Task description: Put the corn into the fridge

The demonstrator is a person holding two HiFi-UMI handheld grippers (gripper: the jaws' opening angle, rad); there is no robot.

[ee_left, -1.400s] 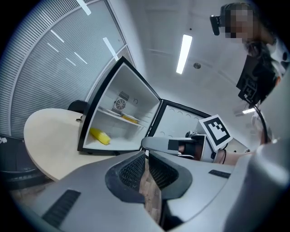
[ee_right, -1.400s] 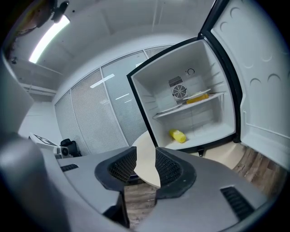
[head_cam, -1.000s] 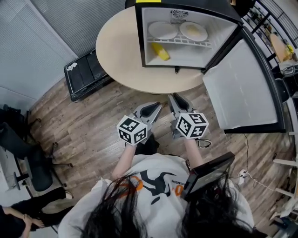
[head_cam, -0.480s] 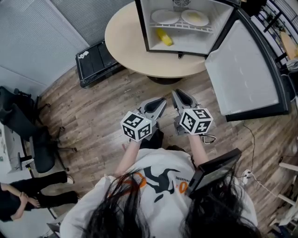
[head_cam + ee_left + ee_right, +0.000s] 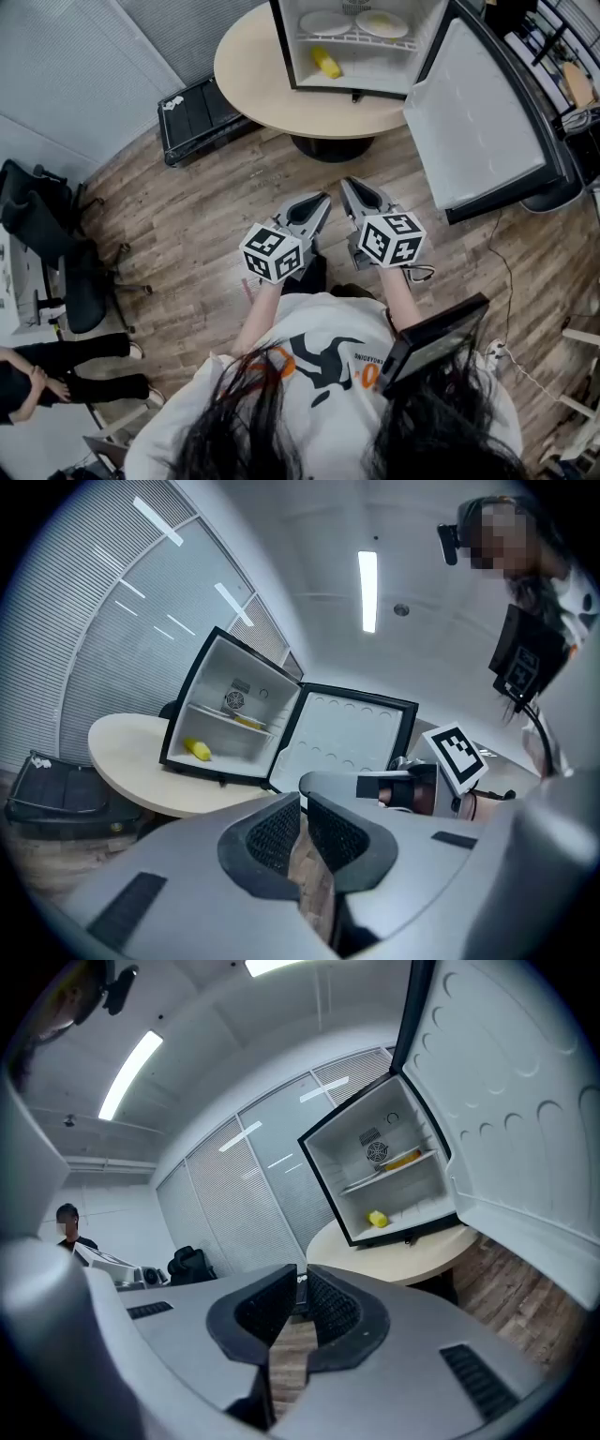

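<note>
The left gripper [image 5: 322, 199] and the right gripper [image 5: 347, 185] are held side by side before the body, angled slightly down toward the fridge [image 5: 281, 47] and well apart from it. The left jaws are seen closed and empty. The right jaws have just been closing, with nothing between them. The corn [image 5: 326, 62], seemingly a short yellow cob, is seen lying on the open fridge's floor, left of centre.
</note>
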